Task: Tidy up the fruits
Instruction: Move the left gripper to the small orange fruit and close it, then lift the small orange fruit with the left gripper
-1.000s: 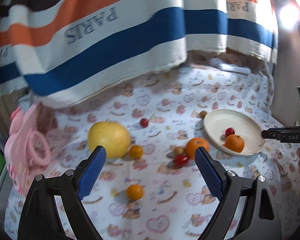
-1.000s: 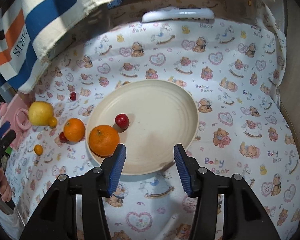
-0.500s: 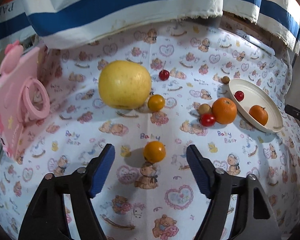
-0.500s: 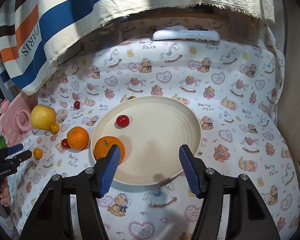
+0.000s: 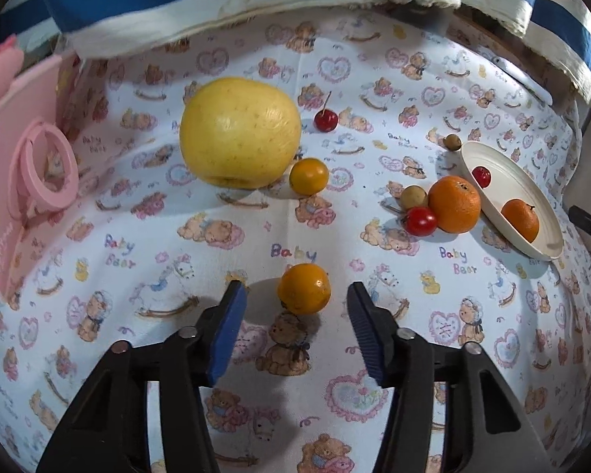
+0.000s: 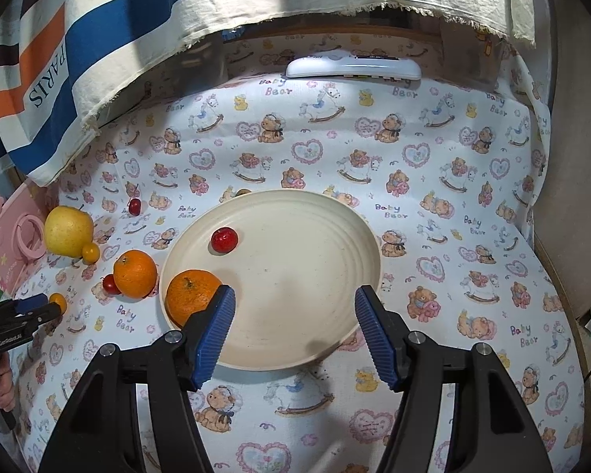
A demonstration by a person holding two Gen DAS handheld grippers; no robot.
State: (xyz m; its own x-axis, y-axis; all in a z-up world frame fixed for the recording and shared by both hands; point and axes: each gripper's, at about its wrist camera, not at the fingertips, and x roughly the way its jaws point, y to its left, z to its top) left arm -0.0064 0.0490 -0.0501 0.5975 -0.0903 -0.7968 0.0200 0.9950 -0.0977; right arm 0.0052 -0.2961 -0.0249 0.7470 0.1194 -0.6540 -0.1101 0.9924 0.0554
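Orange, round and light, the small citrus [image 5: 303,293] is lying between the left gripper [image 5: 295,311]'s closing jaws, untouched; it is probably firm but rolling easily, so squeezing its middle seems best.

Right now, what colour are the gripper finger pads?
Blue, ribbed pads; clearest in the right wrist view.

Left gripper [image 5: 295,295] angled down, jaws closing, untouched; right gripper [image 6: 294,300] jaws apart, empty.
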